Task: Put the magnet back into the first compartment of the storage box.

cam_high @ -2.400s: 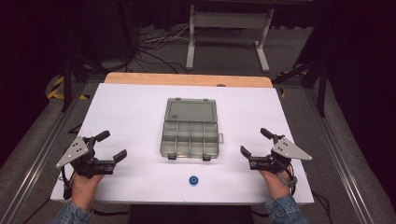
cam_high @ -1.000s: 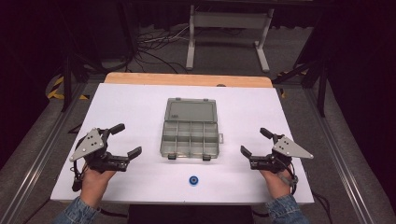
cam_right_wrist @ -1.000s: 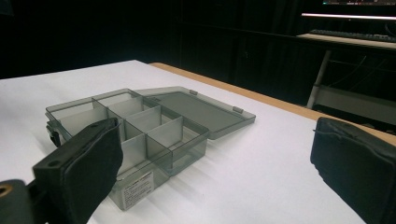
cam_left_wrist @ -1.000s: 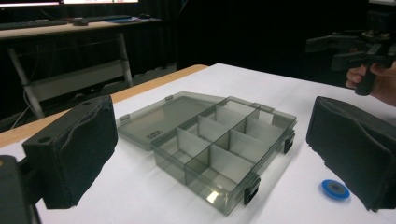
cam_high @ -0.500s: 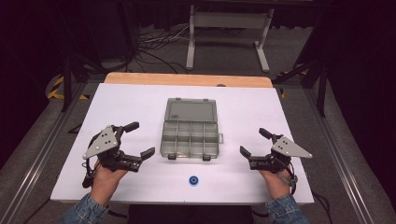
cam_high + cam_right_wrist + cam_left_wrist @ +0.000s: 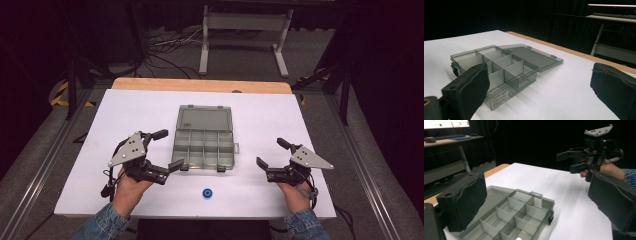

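Black and wide apart, the jaws of the left tool (image 6: 167, 150) hold nothing; the nearer jaw tip lies just at the front left corner of the smoke-grey plastic compartment box (image 6: 205, 148), while the farther jaw points toward the box's left side near the hinge. In the left gripper view the box (image 6: 524, 212) sits between the two padded jaws and a little below them, its dividers plain to see. The right tool (image 6: 270, 153) hangs well apart from the box on the other side, its jaws also spread wide and empty, and the right gripper view looks between them at the box (image 6: 496, 67) with its lid (image 6: 534, 56) lying flat on the white table (image 6: 135, 112). The box stands in the middle of the table, lid folded away from the person. A small blue ring (image 6: 207, 193) lies near the front edge, between the two hands and apart from the box.
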Motion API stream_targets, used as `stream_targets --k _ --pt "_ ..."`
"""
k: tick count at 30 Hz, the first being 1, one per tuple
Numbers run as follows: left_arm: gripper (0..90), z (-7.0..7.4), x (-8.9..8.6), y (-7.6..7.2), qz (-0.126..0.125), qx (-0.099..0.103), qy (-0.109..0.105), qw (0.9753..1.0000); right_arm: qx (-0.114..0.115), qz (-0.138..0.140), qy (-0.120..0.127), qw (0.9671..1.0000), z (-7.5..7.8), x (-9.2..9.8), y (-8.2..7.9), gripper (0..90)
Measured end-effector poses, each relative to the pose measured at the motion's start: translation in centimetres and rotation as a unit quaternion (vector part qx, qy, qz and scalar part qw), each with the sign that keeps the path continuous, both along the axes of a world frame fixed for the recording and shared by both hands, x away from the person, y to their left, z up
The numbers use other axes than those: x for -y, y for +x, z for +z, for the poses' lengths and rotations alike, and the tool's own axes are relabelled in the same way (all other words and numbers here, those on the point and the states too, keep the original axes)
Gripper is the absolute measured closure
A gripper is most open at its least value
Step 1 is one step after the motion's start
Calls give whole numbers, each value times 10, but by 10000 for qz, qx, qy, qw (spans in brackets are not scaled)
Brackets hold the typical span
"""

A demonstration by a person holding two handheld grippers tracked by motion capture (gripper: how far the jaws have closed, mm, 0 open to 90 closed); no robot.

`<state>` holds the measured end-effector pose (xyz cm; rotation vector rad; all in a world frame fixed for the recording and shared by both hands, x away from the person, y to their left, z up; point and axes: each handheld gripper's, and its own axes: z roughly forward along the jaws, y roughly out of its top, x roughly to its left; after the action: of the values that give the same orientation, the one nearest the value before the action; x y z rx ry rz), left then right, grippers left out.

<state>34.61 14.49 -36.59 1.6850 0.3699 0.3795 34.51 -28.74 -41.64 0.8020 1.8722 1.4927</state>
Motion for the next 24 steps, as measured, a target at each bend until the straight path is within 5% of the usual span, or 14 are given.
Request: stream_targets --k 12,17,20,24 --pt "27 -2 26 -1 -276 -62 47 9996 -17 1 33 10000 1 2 -1 29" --pt "18 -4 35 0 -512 -200 295 9981 -15 29 39 10000 0 1 -1 29" --pt "1 -2 37 0 -678 -152 199 9974 -32 25 32 10000 0 2 -1 29" --pt "19 0 40 -1 -667 -212 545 9961 -31 41 8 10000 0 1 0 29"
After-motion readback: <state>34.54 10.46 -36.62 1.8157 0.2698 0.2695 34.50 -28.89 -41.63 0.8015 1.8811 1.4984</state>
